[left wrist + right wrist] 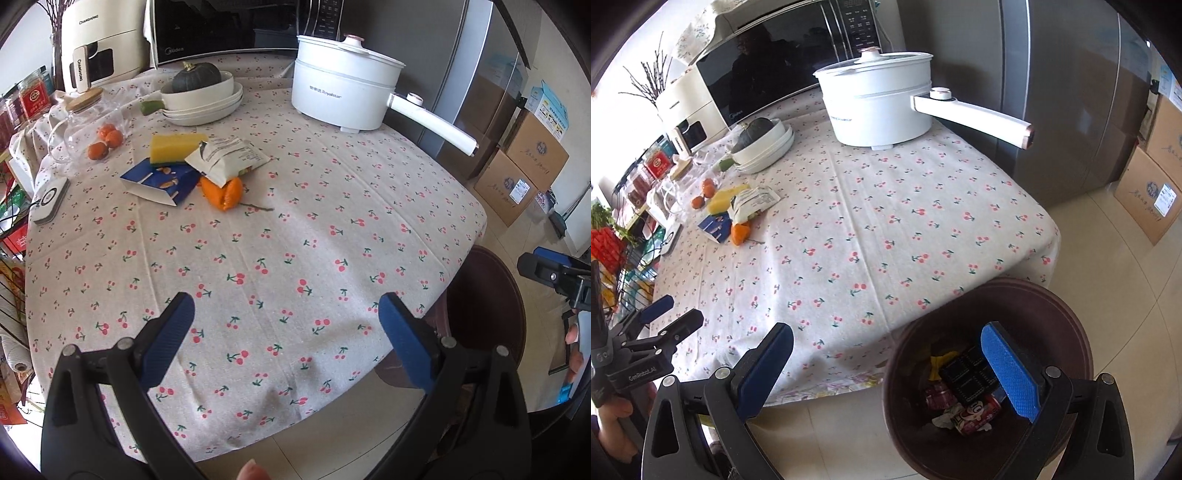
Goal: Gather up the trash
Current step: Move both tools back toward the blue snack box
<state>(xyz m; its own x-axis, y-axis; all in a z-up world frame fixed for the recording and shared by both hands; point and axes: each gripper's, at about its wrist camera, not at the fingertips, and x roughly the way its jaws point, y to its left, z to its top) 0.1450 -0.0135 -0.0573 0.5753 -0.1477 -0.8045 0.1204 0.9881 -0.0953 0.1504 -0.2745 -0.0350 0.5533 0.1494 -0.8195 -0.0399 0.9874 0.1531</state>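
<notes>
Evidently light, crinkly trash: white wrapper (227, 157) atop orange peel (222, 192), far-left on table (332, 229). Best pinched at wrapper's free edge. Left gripper (286, 317) and right gripper (886, 350) both agape, empty; bin (1067, 306) nearby.

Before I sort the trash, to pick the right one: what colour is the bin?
Dark brown bin, best seen in the right wrist view.
</notes>
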